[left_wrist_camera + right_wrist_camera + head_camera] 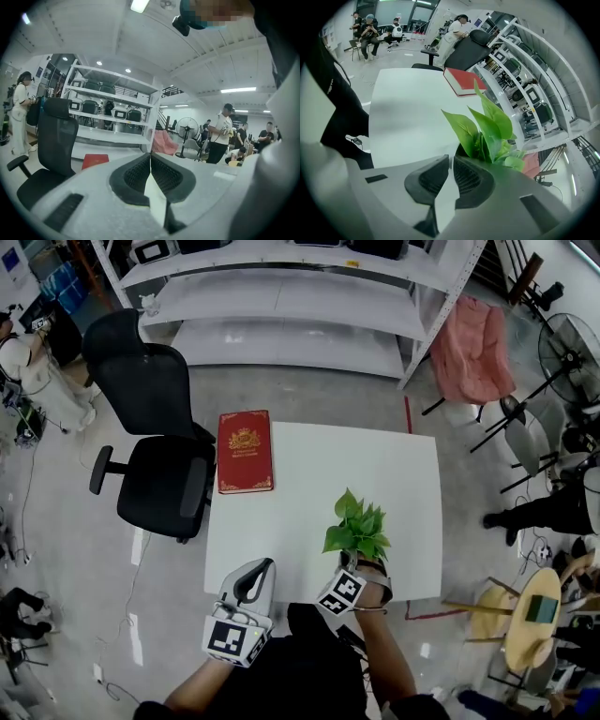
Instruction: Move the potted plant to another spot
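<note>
A potted plant (356,529) with broad green leaves stands near the front right of the white table (309,474). My right gripper (361,563) is right against its near side, and the pot is hidden under leaves and gripper. In the right gripper view the leaves (487,126) rise just beyond the gripper (451,157), whose jaws are closed to a thin slit at the dark pot rim. My left gripper (265,563) hovers over the table's front edge, left of the plant. In its own view the left gripper (150,154) is shut on nothing.
A red book (245,451) lies at the table's back left corner. A black office chair (159,456) stands left of the table, white shelving (281,306) behind it. A pink chair (478,348), a fan (572,352), a wooden stool (530,610) and people (553,512) are at the right.
</note>
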